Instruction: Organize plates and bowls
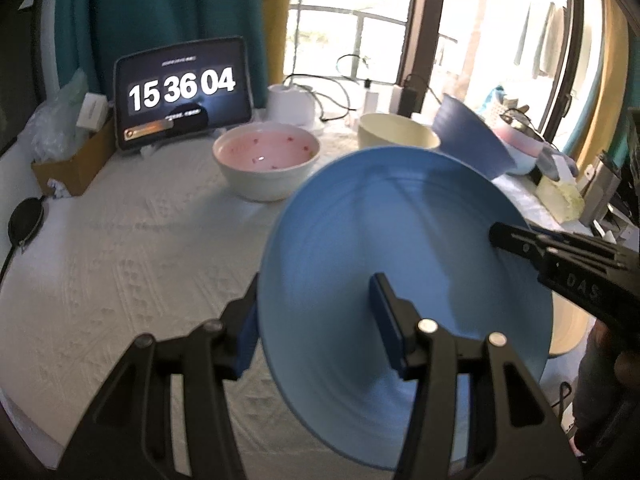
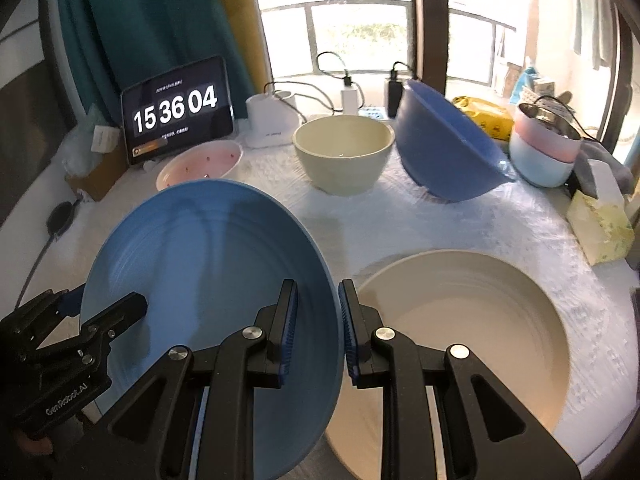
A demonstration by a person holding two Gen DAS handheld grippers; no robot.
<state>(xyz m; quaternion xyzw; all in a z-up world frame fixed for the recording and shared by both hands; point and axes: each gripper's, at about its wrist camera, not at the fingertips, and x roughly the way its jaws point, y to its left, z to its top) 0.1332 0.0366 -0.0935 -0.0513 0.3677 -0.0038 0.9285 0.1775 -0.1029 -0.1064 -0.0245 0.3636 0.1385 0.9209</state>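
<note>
Home room, table set by a window.
White textured tablecloth [image 2: 460, 224]; teal curtain [image 2: 152, 20] and tablet clock [image 2: 176, 110] at the far edge; chargers with cables [image 2: 348, 96] on the sill side; tissue box [image 2: 600, 232] at the right edge; laundry hanging [image 1: 540, 40] outside.

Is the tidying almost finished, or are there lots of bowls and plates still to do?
Not much looks done yet. In hand: both claws, left and right, grip the blue plate by its rim, lifted and tilted over the table. Left: the cream plate lies alone, and the pink bowl, cream bowl and tipped dark blue bowl stand separately, unstacked.
</note>
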